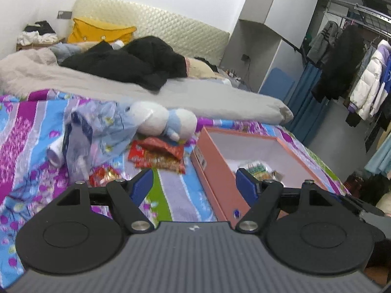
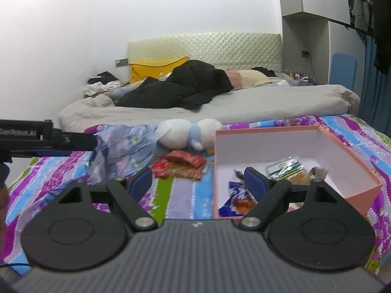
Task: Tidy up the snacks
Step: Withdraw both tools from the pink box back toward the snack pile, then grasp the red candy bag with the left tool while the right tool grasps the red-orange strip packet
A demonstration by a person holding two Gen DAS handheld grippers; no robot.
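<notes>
White walls surround a bed (image 2: 244,108) with a quilted cream headboard (image 2: 205,48); a clothes rack (image 1: 354,56) stands beside it.

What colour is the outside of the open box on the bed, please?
Salmon pink outside, white inside; the box shows best in the right wrist view.

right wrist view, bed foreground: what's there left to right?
left gripper → crumpled blue floral bag → red snack packets → pink box, which holds a blue wrapper and then a green packet.
</notes>
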